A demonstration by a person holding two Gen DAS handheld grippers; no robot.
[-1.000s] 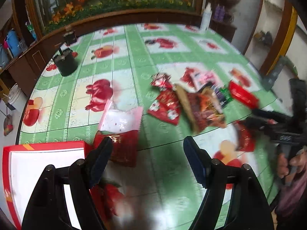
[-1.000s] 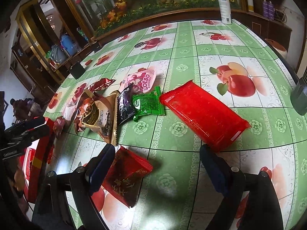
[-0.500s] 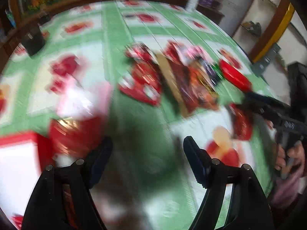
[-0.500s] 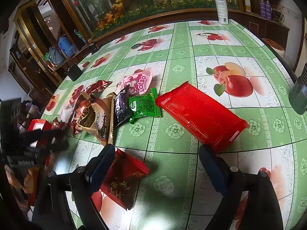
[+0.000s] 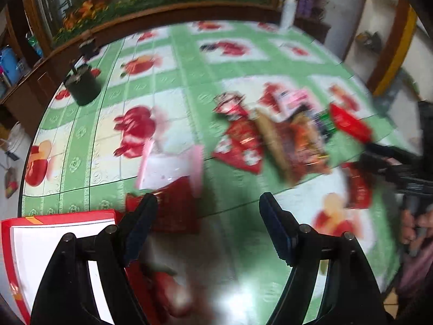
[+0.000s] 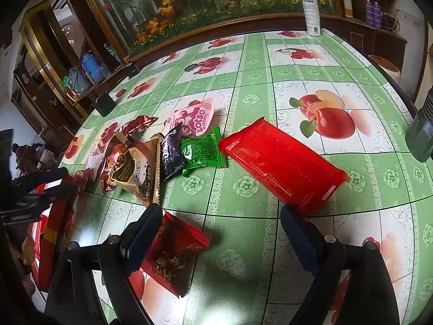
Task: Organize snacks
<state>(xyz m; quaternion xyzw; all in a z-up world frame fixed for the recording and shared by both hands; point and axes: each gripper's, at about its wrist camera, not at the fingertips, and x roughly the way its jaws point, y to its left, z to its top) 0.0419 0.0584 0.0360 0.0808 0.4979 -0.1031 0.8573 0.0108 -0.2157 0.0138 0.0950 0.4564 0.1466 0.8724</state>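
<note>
Several snack packets lie on a green fruit-print tablecloth point(image 6: 270, 86). In the right wrist view a long red pack point(image 6: 281, 165), a green packet point(image 6: 203, 151), a dark purple packet point(image 6: 170, 154), a pink packet point(image 6: 194, 117) and a brown bag point(image 6: 130, 168) lie ahead. My right gripper point(image 6: 219, 238) stands open just above the table, a dark red packet point(image 6: 173, 254) by its left finger. My left gripper point(image 5: 208, 224) is open too, empty, over a red packet point(image 5: 173, 208) and a pink-and-white bag point(image 5: 167, 168). A red-rimmed box point(image 5: 35, 238) sits at the lower left.
A black cup-like object point(image 5: 82, 86) stands near the table's far left edge. A white spray bottle point(image 6: 312, 10) stands at the far edge. A dark grey cylinder point(image 6: 422, 132) is at the right edge. Wooden cabinets and flowers ring the table.
The left wrist view swung and blurred, then came back near its first framing, a little lower. The right gripper and the packets before it kept still.
</note>
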